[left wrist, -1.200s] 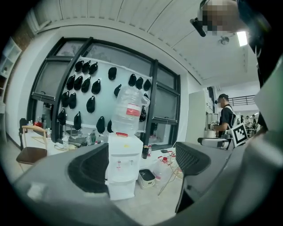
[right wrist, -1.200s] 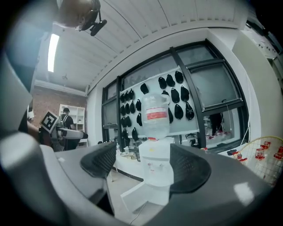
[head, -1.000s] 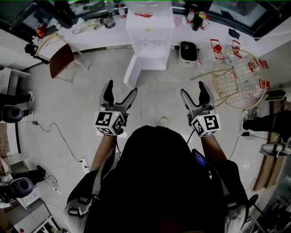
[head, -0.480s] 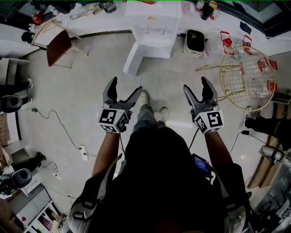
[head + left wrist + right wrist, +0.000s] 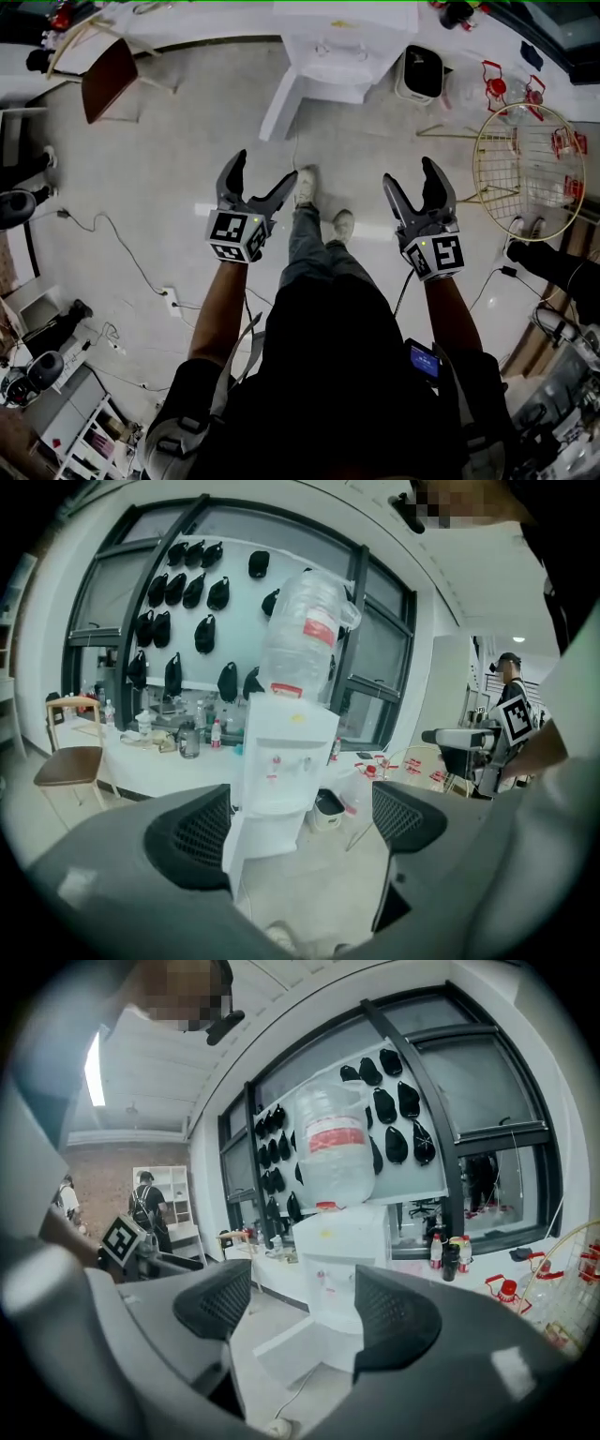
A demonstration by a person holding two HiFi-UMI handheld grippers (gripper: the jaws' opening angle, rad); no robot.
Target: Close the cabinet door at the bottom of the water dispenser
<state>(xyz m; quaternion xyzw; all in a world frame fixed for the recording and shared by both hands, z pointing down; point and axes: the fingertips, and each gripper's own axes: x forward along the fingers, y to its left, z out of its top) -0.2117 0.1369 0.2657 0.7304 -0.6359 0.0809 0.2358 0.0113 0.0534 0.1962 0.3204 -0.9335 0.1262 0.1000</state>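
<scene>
Nearest to you, your left gripper (image 5: 261, 173) hung over the pale, glossy floor (image 5: 169, 169). Its curved grey jaws were spread wide, and its checkered marker cube sat just above your wrist. The left gripper view showed its dark, mesh-textured pads (image 5: 192, 832) well apart, pinching nothing. Your right gripper (image 5: 411, 178) sat level with it on the other side, and its tongs were splayed just the same. In the right gripper view its ribbed black pads (image 5: 394, 1316) stood clear of each other with only air between them.

Down between the two grippers were your white shoes (image 5: 305, 183) on the smooth tile, with a thin cable (image 5: 112, 244) snaking off to the left.

Further out stood the water dispenser (image 5: 328, 56), a boxy white plastic tower. In the left gripper view it carried a clear, rounded bottle (image 5: 305, 630) with a red label upside down on top. The cabinet door (image 5: 278, 98), a flat white panel at the base, was swung open on the dispenser's left side and angled out toward you. It was well apart from both grippers.

Beside the dispenser sat a rounded white bin with a black top (image 5: 422, 73). To the right a round gold wire basket (image 5: 525, 169) lay tipped on the floor. Far left, a wooden-framed chair (image 5: 108, 70) with a brown seat stood by the long white counter (image 5: 187, 23).
</scene>
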